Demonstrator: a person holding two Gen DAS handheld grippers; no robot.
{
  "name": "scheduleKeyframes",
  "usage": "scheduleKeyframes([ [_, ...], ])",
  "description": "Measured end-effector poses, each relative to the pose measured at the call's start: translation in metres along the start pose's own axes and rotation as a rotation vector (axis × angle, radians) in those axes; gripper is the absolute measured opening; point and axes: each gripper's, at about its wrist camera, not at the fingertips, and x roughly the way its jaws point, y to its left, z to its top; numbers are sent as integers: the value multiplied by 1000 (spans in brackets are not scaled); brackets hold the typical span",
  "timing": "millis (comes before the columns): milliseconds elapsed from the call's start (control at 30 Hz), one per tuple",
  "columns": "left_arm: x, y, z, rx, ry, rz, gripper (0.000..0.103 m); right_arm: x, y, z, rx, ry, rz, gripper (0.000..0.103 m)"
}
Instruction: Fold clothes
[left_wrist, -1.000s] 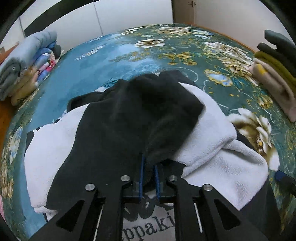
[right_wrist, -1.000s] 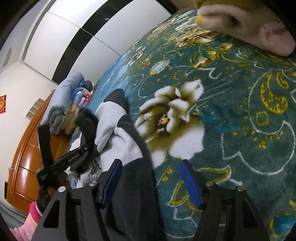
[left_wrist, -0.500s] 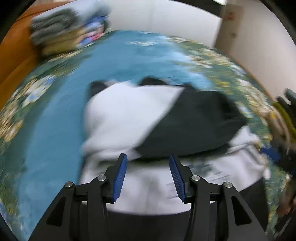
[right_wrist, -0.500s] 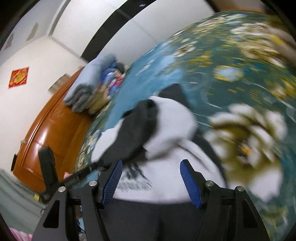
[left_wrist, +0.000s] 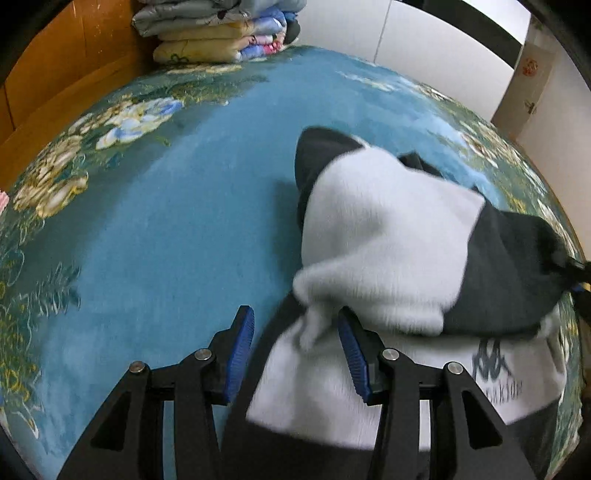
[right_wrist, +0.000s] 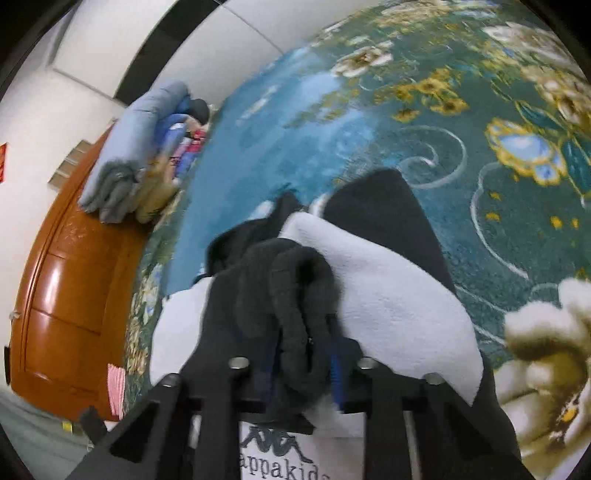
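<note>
pinching bunched dark fleece sleeve (right_wrist: 295, 291), right gripper (right_wrist: 303, 363) jaws closing.

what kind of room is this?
Likely a bedroom: a bed spread with a teal floral blanket, folded quilts stacked by a wooden headboard, and a black-and-white fleece top being folded.
</note>
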Motion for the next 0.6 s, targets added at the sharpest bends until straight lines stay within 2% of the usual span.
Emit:
scheduleKeyframes([
  [100, 5, 5, 8, -55, -3, 6, 49, -33, 20, 2, -103, -100, 48, 20],
  [133, 7, 12, 10, -89, 8, -13, 49, -45, 22, 3, -121, -139, 69, 20],
  [233, 9, 23, 8, -151, 18, -107, 60, -76, 11, 4, -129, -244, 84, 20],
  [267, 10, 21, 7, -140, 18, -105, 61, -80, 3, 3, -119, -261, 75, 20],
  [400, 15, 12, 0, -112, 36, -84, 61, -45, -51, -6, 14, -173, -33, 20],
  [533, 20, 18, -6, -136, 57, -106, 62, -22, -90, -13, 128, -123, -29, 20],
  [600, 22, 22, -6, -139, 62, -117, 63, -19, -95, -14, 136, -120, -20, 20],
])
